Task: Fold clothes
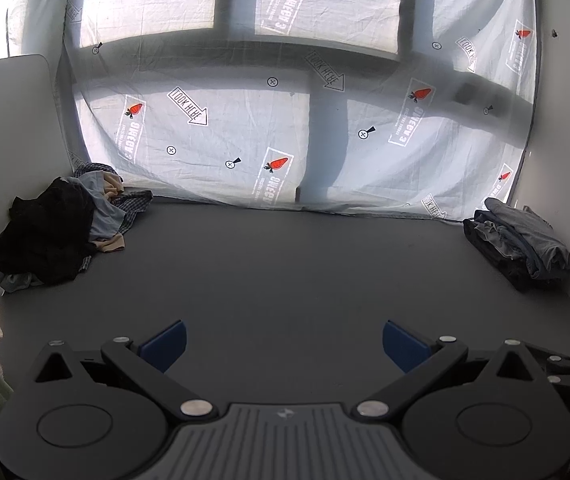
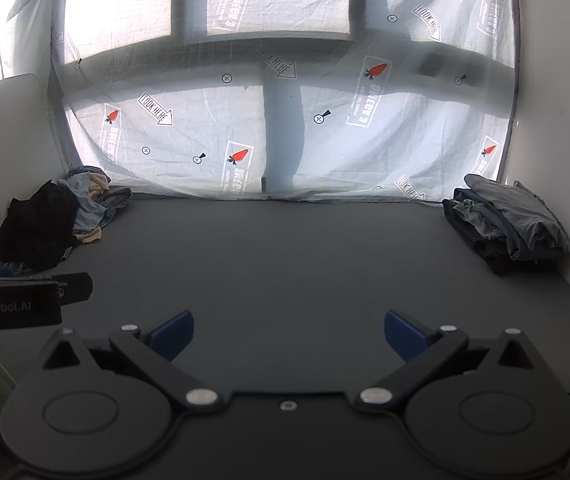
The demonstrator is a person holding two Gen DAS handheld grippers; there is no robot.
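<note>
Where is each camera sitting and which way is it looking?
Left wrist: on the left tool, looking forward and down across the table to the sheet; its own open fingers show, with the right tool's edge at right.
Right wrist: on the right tool, same heading; the left tool's edge shows at left.
Shared: loose pile, folded stack.

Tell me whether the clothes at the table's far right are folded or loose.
Folded: the right-hand pile sits as a compact, layered stack, unlike the crumpled heap at the far left.
</note>
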